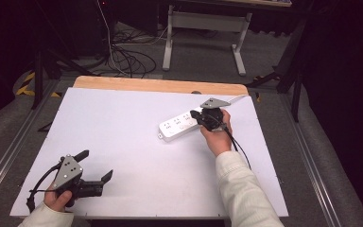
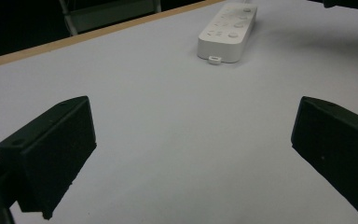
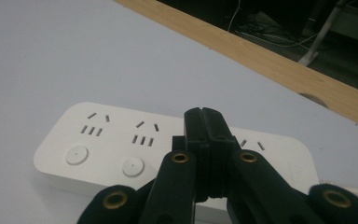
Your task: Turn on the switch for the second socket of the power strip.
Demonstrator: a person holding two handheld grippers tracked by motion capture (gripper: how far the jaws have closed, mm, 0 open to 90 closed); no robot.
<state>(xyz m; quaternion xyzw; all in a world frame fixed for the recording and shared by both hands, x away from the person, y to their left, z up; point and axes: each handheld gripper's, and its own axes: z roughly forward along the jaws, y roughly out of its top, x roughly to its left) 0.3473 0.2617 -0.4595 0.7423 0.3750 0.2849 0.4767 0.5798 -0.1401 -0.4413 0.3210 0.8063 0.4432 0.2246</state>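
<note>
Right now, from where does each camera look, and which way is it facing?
High view: above the person's side, looking forward and down on the white table; both forearms, left gripper, right gripper.
Left gripper view: low, between open jaws, toward the power strip.
Right gripper view: behind shut jaws, over the power strip's sockets.
All views share the power strip.

Black two-jaw tools: left gripper (image 1: pixel 96 165) and right gripper (image 1: pixel 194 115), each topped by a grey three-cornered plate dotted with small screws. Brass-coloured rivets along the right one's black linkage. Black cables trailing behind. Cream-white long sleeves (image 1: pixel 243 189) on both forearms.
</note>
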